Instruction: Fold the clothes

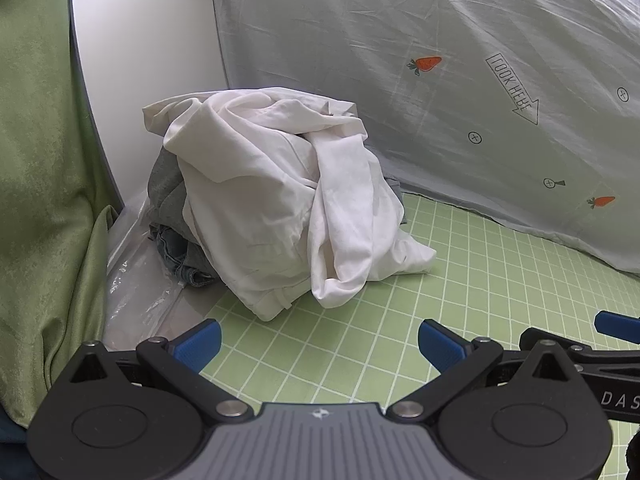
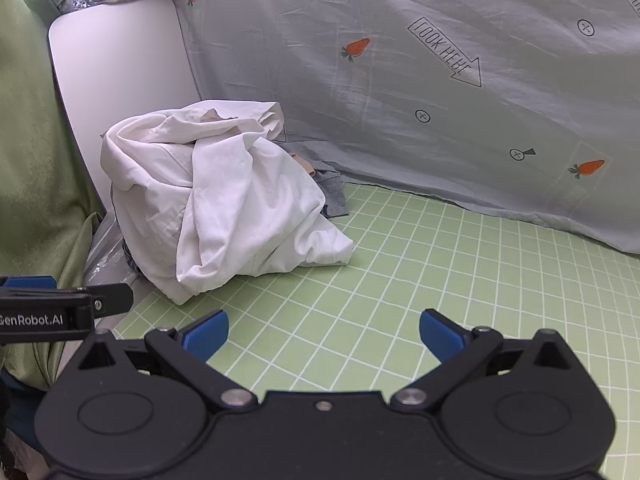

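1. Left tool [image 1: 320, 340] and right tool [image 2: 324, 330]: fingers spread wide, nothing between them, both held above the green grid mat [image 1: 460, 292], short of the clothes.
2. Crumpled white garment [image 1: 280, 200] tops a heap at the mat's far left corner, against the white panel [image 1: 140, 60]; grey fabric [image 1: 168, 188] and denim [image 1: 176, 248] show beneath.
3. Nothing lies folded in view.
4. Judgement: to lift the white garment alone, pinch one outer layer at two separated edge points, then spread it flat on the bare mat.
5. Risk: a deep bite could drag the grey piece along.
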### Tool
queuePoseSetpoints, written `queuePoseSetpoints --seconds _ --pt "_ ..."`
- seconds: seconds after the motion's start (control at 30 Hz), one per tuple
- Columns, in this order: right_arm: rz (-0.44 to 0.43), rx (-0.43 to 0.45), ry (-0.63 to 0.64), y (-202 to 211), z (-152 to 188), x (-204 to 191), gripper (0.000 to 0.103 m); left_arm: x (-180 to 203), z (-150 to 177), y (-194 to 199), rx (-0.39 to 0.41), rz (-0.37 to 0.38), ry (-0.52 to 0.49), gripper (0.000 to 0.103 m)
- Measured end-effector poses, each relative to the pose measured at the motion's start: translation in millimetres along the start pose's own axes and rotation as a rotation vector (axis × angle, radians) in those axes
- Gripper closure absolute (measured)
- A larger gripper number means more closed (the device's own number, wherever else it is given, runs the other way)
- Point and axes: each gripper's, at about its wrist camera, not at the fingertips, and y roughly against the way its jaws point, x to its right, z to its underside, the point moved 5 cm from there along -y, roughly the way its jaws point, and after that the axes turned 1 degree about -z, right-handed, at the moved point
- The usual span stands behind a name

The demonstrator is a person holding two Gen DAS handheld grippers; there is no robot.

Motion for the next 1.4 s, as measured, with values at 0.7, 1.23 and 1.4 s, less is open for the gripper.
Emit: queuePoseSetpoints --seconds 0.7,1.23,1.4 --pt "0.002 -0.001 -0.002 -0.5 2.2 -3.7 0.000 12.0 1.1 -0.2 -0.004 -0.011 -0.011 0.000" --pt "0.003 -0.012 -0.004 -2.5 3.3 -3.3 0.000 11.0 0.0 -1.6 -0.015 -0.006 -0.019 0.000" --pt "-0.003 -0.014 -0.005 -3.0 3.6 -3.3 0.000 10.9 -1.0 -2.5 -0.019 -0.007 -0.021 0.000"
